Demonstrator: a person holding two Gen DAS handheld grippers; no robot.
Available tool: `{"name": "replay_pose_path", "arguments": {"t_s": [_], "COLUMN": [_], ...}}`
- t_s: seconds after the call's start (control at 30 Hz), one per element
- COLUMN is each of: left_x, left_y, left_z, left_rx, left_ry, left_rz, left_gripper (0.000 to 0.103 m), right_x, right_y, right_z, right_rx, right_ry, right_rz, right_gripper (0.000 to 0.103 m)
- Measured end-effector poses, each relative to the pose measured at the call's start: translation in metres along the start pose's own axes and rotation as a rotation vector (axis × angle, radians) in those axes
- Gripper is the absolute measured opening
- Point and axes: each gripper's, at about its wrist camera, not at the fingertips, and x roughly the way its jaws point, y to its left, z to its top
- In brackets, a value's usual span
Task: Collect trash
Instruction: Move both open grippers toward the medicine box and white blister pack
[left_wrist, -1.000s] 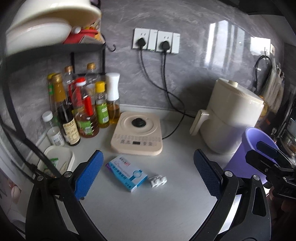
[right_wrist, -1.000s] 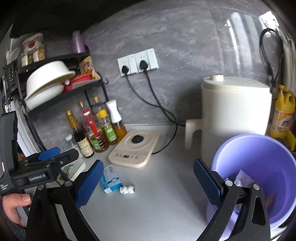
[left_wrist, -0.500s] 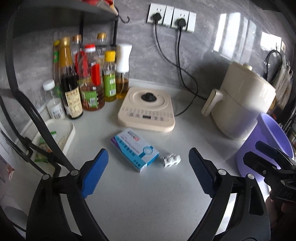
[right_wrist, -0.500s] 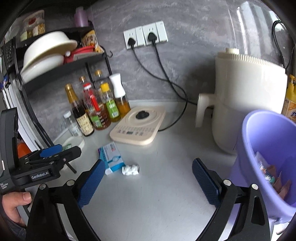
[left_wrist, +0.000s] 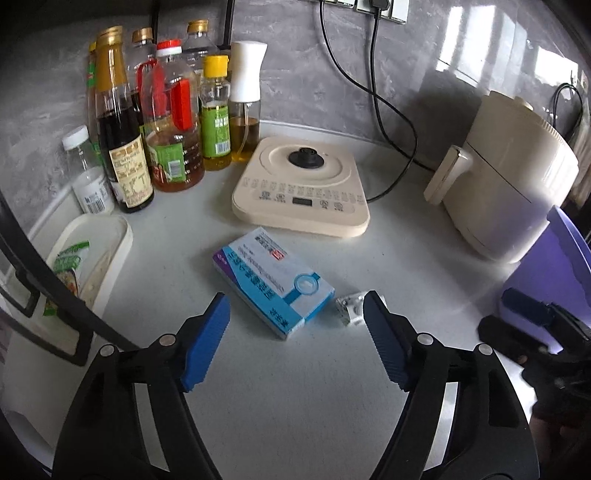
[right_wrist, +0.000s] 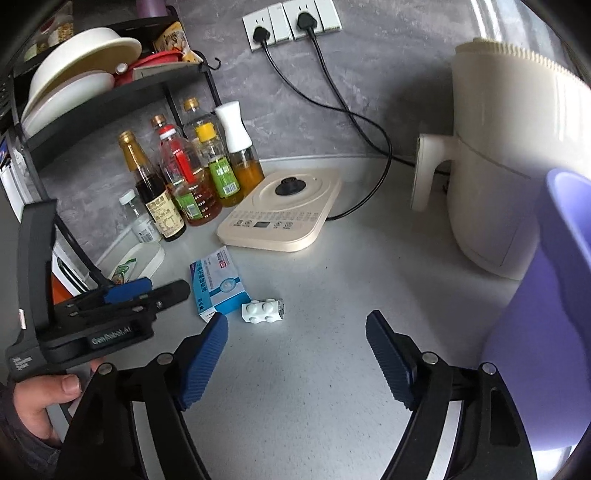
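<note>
Both claws have dropped closer to the pale grey tabletop (left_wrist: 295, 387) since a second ago. The left claw (left_wrist: 295, 332), spread wide and holding nothing, now brackets the blue-and-white cardboard medicine box (left_wrist: 271, 280), with the small white blister pack (right_wrist: 263, 311) touching its near corner. The right claw (right_wrist: 295, 343) is also wide and empty, beside the purple plastic bin (right_wrist: 554, 314). I'd judge the box gets picked next.
</note>
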Motion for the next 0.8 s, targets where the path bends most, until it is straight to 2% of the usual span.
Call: {"name": "replay_pose_path", "arguments": {"t_s": [0.13, 0.3, 0.63, 0.8], "left_x": [0.006, 0.008, 0.011, 0.013], "left_y": [0.011, 0.025, 0.048, 0.054], "left_z": [0.0, -0.002, -0.004, -0.005], "left_rx": [-0.032, -0.068, -0.132, -0.139], "left_ry": [0.019, 0.028, 0.026, 0.029], "left_rz": [0.006, 0.023, 0.069, 0.083], "left_gripper": [0.059, 0.054, 0.053, 0.052], "right_x": [0.017, 0.038, 0.079, 0.096], "right_y": [0.003, 0.015, 0.042, 0.046], "right_z": [0.004, 0.01, 0.013, 0.013], "right_rx": [-0.02, -0.054, -0.143, -0.154], "right_ry": [0.032, 0.064, 0.126, 0.144], "right_rz": [0.007, 0.027, 0.09, 0.094], "right_gripper": [0.075, 0.075, 0.075, 0.078]}}
